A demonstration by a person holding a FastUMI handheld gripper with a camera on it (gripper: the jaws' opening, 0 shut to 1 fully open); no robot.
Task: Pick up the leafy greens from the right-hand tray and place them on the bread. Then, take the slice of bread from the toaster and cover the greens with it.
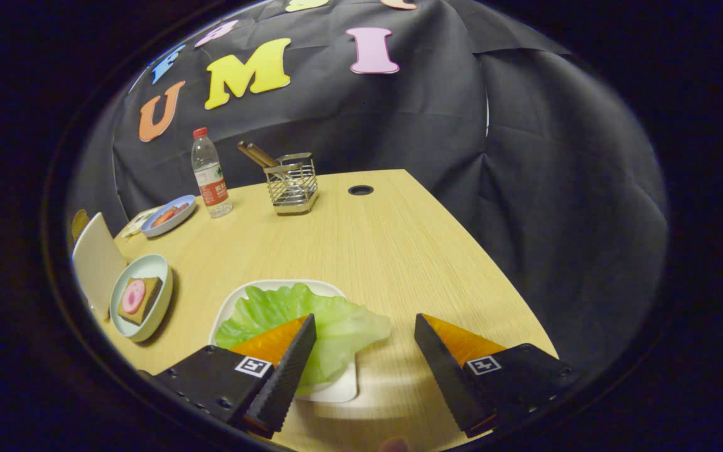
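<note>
1. Fingers of the single gripper were spread wide apart, pinching nothing; the left finger overlapped the greens in view, and whether it touched them could not be told.
2. One leaf of leafy greens lay on one white square tray, spilling over the tray's edge toward 3 o'clock, just ahead of the left finger.
3. One round pale-green plate sat at 9 o'clock from the tray, holding one slice of bread topped with one pink round slice.
4. One toaster, cream-coloured, stood just beyond that plate at 9 o'clock.
5. One blue dish with red food sat at 11 o'clock, and one water bottle with a red cap stood beside it.
6. One wire holder with wooden sticks stood at 12 o'clock.
7. Surface: one light wooden table with one round cable hole near its far edge.
8. Room: black cloth wall hung behind the table.
</note>
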